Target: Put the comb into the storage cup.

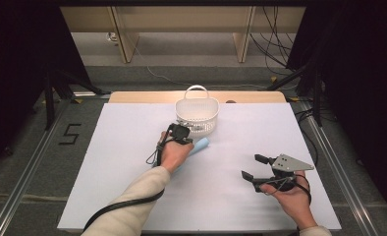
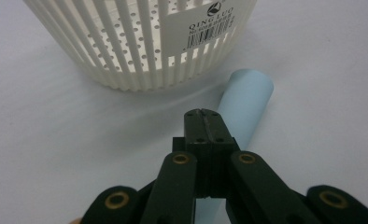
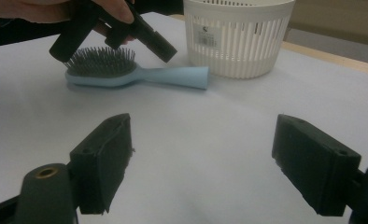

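A light blue hairbrush point(image 3: 126, 72) lies on the white table, bristles up, its handle point(image 2: 245, 100) pointing toward a white slotted basket point(image 1: 197, 115). My left gripper point(image 1: 187, 133) hovers just over the brush's handle, close in front of the basket. Its jaws are shut with nothing between them, as the left gripper view point(image 2: 204, 115) and the right gripper view point(image 3: 165, 51) both show. My right gripper point(image 1: 253, 167) rests in the person's hand at the front right of the table. It is open and empty point(image 3: 210, 163), facing the brush and basket from a distance.
The white basket point(image 3: 238, 37) carries a barcode label point(image 2: 205, 25) and has a loop handle on its far side. The white table sheet point(image 1: 132, 162) ends in a wooden strip behind the basket. Dark stands and cables flank the table.
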The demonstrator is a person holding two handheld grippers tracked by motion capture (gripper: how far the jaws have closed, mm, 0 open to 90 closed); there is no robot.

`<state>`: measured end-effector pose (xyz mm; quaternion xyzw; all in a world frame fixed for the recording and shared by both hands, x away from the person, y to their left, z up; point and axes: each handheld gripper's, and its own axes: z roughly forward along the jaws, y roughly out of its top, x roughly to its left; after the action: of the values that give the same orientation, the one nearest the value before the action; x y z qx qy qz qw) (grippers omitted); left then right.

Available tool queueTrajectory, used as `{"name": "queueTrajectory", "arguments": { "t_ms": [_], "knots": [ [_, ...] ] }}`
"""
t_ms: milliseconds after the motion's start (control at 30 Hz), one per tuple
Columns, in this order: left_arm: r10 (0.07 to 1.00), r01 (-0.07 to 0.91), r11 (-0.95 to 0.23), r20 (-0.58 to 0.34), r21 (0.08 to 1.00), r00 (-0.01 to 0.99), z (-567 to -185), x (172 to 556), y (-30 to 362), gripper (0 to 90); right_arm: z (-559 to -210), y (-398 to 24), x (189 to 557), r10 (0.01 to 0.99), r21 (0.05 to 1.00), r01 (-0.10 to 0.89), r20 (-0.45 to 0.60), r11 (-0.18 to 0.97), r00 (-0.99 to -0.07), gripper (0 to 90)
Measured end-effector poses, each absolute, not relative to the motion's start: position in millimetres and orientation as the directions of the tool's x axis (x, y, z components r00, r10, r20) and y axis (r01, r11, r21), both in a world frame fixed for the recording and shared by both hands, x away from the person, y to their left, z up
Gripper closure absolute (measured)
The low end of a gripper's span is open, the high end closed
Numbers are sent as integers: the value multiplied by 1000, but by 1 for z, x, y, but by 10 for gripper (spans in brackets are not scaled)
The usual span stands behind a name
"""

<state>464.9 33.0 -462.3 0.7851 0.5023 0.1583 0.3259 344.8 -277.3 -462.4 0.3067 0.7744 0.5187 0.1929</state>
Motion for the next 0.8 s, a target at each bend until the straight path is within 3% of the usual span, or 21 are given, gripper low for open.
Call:
{"name": "queueTrajectory", "arguments": {
  "t_ms": [800],
  "knots": [
    [902,730,-288,-82,619,425,-464,478,19,898,-463,-276,345,670,918,275,13,287,-742,211]
  ]
}}
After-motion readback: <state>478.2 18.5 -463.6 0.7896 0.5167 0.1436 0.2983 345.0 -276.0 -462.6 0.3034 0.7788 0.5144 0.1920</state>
